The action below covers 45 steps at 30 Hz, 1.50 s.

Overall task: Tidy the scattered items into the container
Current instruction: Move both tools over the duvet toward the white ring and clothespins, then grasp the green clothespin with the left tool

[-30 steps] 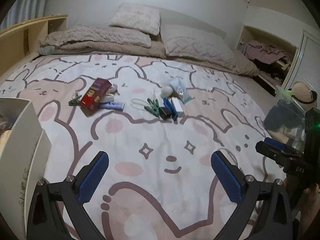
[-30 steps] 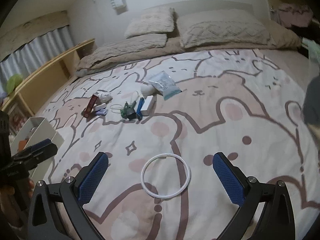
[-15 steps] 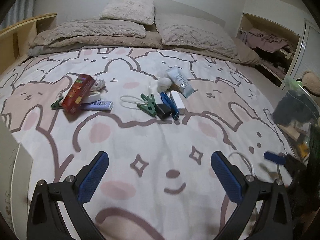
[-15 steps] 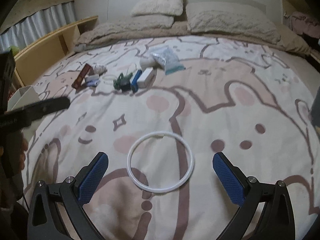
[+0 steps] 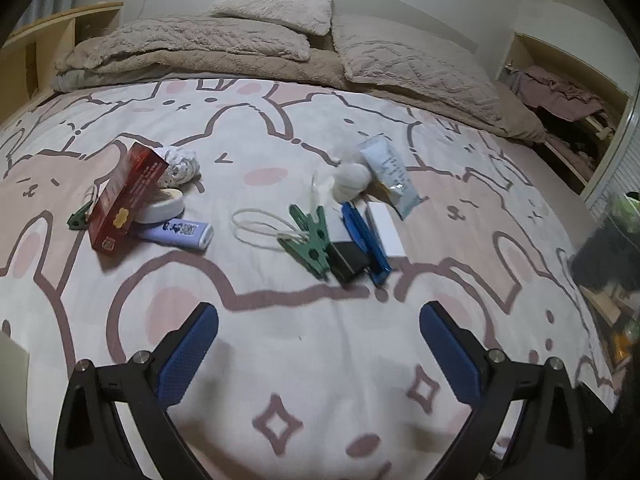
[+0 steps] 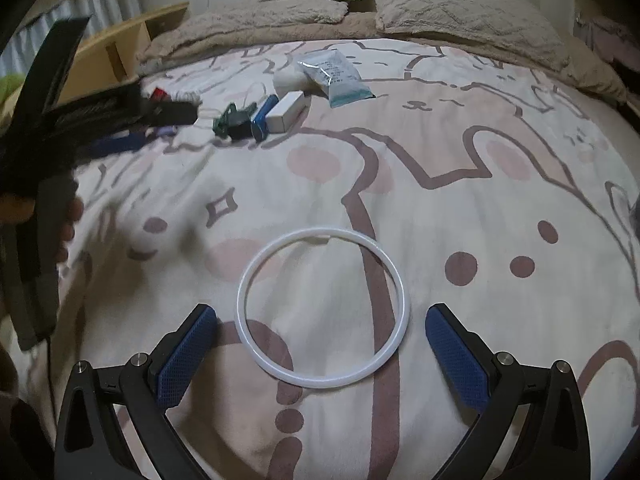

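**A:** What's different on your screens compared with a second ago?

**B:** Biggest first: the cartoon-bear printed bedspread (image 5: 320,360) now fills more of both views, because I've brought both hands lower and closer. In the left wrist view the white box-shaped container that stood at the left edge has all but gone; only a pale sliver is left at the lower left, so I can't say where it sits now.

**A:** And the clutter?

**B:** It has grown and slid toward the middle of the left view. The red cardboard box (image 5: 128,194) leans at centre left on a white round tin (image 5: 162,208), with a lilac tube (image 5: 180,234) just below. The green plastic clothes peg (image 5: 310,238), a black block and a blue bar lie in a touching cluster at centre.

**A:** Grippers?

**B:** The left gripper (image 5: 318,354) holds nothing; its jaws are closing a little with only bedspread between them. The right gripper (image 6: 320,352) stands wide apart, empty, and the thin white plastic ring (image 6: 322,308) has come down between its blue pads (image 6: 186,354), not touched.

**A:** Meaning?

**B:** Nothing is tidied yet. I judge the ring is the right hand's first pick.
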Each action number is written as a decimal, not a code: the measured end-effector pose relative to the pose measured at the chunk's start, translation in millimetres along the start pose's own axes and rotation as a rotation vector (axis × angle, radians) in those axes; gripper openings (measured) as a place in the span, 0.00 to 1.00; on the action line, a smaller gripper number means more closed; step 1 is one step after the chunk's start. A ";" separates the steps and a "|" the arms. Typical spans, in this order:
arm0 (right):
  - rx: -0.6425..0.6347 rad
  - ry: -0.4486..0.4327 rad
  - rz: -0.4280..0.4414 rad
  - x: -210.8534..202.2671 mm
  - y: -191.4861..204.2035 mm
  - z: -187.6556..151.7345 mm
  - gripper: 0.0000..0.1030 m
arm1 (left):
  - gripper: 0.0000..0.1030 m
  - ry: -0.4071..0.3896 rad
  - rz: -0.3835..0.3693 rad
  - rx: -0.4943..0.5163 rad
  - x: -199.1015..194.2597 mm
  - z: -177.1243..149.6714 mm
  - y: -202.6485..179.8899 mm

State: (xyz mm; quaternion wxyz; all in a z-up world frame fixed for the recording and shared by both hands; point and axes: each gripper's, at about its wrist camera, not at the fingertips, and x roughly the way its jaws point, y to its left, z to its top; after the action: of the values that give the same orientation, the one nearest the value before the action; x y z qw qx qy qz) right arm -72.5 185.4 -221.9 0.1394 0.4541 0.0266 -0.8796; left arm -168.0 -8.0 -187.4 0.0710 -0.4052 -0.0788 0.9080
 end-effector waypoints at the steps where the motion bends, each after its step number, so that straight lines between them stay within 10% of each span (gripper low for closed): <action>1: -0.015 0.001 -0.021 0.6 3.1 -1.1 1.00 | 0.86 0.004 0.006 0.003 3.9 1.5 0.5; 15: -0.023 0.004 -0.032 0.7 3.7 -2.8 1.00 | 0.46 0.017 0.087 0.088 42.4 9.8 4.1; 45: -0.006 -0.006 -0.005 1.7 3.3 -3.6 1.00 | 0.17 0.036 0.112 0.239 33.6 -4.5 -12.8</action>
State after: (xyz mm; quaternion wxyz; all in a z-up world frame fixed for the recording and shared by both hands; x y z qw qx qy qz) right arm -69.7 182.5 -225.1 0.1384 0.4509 0.0299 -0.8813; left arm -186.1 11.4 -212.2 0.0692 -0.4140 0.0541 0.9060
